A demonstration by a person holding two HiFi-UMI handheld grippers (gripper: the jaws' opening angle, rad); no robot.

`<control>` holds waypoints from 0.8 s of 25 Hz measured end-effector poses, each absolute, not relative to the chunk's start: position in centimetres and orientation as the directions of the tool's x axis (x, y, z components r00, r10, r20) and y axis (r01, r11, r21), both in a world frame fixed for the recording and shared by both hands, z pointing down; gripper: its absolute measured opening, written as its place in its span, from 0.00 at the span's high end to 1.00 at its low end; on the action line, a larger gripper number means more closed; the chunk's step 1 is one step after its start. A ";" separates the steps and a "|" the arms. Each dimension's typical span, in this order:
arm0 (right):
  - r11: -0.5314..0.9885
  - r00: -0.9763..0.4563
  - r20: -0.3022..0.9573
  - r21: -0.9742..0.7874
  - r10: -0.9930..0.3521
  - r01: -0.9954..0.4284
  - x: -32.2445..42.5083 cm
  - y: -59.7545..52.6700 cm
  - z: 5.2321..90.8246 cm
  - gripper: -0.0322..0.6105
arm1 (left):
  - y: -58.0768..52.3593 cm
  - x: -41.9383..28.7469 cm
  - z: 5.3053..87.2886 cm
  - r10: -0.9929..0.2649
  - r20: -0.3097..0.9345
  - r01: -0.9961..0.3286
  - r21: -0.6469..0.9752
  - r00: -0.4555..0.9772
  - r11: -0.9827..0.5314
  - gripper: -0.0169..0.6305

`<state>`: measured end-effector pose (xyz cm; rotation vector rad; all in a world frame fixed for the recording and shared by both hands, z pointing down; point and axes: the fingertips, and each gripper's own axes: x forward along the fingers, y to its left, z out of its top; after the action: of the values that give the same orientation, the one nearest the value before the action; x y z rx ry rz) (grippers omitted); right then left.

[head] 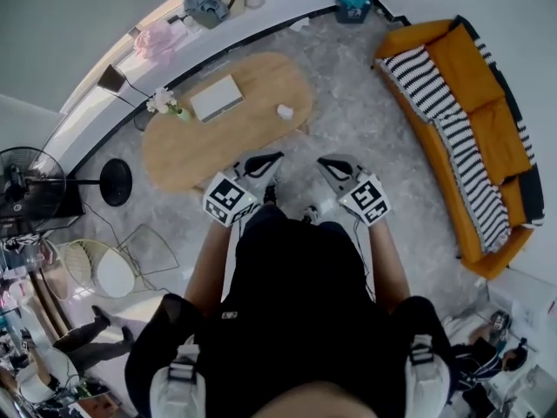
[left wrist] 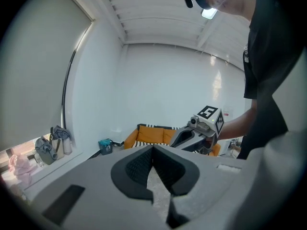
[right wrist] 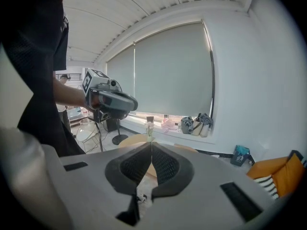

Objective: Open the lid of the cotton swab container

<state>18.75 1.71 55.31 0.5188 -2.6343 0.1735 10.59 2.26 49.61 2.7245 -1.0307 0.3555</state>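
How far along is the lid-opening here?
Nothing looks done. The left gripper and right gripper are shut and empty, held short of the oval wooden table. The small white container, apparently the swab one, sits there untouched. Reaching it, holding it and opening its lid remain.

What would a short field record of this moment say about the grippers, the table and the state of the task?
left gripper: jaws together, nothing between them
right gripper: jaws together, nothing between them
gripper position: both held in front of the person, near the table's near edge, touching nothing
oval wooden table: holds a small white container, a flat grey box and a flower vase
container lid: too small to tell
surroundings: orange sofa at the right
task stage: not yet begun
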 end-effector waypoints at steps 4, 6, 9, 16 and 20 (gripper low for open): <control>0.923 -0.819 0.463 -0.001 -0.340 -0.384 18.0 1.3 55.6 0.96 | 0.7 9.8 50.0 -0.610 0.285 -0.659 0.120 0.739 -0.742 0.97; 0.916 -0.807 0.478 -0.013 -0.347 -0.402 17.9 0.9 56.1 0.96 | 0.0 9.4 50.3 -0.601 0.281 -0.649 0.124 0.748 -0.750 0.97; 0.906 -0.798 0.488 -0.031 -0.355 -0.422 16.8 -0.6 56.4 0.96 | -1.4 8.1 50.5 -0.593 0.274 -0.639 0.121 0.757 -0.759 0.97; 0.897 -0.792 0.490 -0.046 -0.363 -0.440 13.0 -3.5 56.1 0.96 | -4.2 4.5 50.8 -0.573 0.276 -0.623 0.151 0.772 -0.767 0.97; 0.895 -0.779 0.512 -0.044 -0.361 -0.444 11.0 -4.8 56.9 0.96 | -6.4 2.2 51.1 -0.563 0.275 -0.614 0.152 0.779 -0.775 0.97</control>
<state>10.96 -4.75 56.90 0.5822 -2.5534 0.2211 2.24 -6.41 51.14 2.7386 -0.9201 0.3144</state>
